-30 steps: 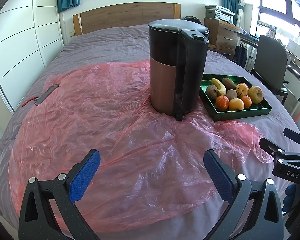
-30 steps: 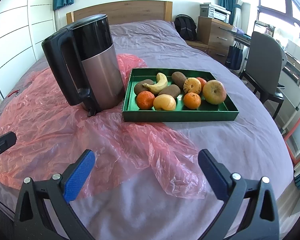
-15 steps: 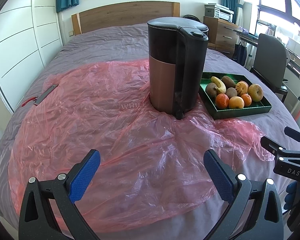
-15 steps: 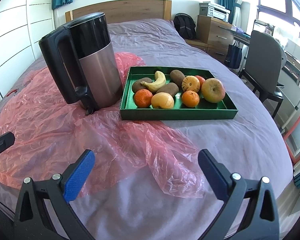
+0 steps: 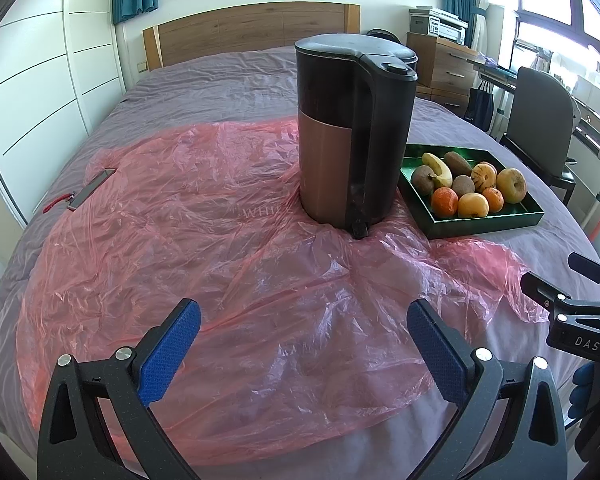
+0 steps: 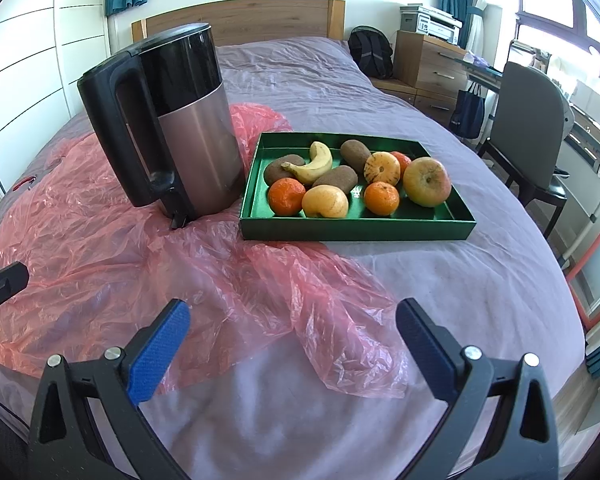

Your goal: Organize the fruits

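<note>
Both the left gripper (image 5: 300, 340) and the right gripper (image 6: 292, 336) are held spread wide with nothing between the pads, low over the bed (image 6: 480, 280). Ahead of the right gripper a green tray (image 6: 356, 230) is seen, its long side running across the view. In it are counted one banana (image 6: 314, 164), stem pointing left, three kiwis, two tangerines and one apple (image 6: 427, 181). A kettle (image 6: 172, 128) stands upright to the tray's left on pink plastic sheeting (image 6: 100, 272).

Both feeds bright. I see daylight entering from the windows (image 5: 548, 4) at right, blown out to white. Glare on the plastic sheet (image 5: 228, 248) and kettle (image 6: 180, 120). Soft shadows fall leftward. Focus sharp centrally; strong fisheye bending and dark vignette at corners.
</note>
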### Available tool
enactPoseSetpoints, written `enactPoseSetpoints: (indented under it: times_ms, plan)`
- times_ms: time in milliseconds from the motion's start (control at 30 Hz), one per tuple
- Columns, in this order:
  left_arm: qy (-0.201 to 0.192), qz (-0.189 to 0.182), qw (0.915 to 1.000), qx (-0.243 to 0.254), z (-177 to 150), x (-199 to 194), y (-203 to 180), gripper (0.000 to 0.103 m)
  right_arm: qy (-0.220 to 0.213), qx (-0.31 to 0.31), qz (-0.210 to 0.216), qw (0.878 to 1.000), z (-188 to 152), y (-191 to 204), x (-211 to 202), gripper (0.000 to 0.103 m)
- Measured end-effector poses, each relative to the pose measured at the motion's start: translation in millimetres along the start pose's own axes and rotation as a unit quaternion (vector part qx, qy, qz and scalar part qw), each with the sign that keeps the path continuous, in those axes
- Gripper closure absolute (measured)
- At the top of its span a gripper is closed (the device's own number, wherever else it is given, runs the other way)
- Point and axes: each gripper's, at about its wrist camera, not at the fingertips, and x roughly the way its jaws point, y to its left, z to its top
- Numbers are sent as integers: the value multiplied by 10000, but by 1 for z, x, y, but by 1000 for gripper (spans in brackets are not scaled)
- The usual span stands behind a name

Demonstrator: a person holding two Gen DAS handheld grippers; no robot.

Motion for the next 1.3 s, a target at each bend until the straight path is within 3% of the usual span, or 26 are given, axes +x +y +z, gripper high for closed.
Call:
enactPoseSetpoints:
  times_ms: [1300]
  plan:
    - [84,-27,9999,-94,-2,7,4,1,-6,-69,75,9999,1,-1,4,0]
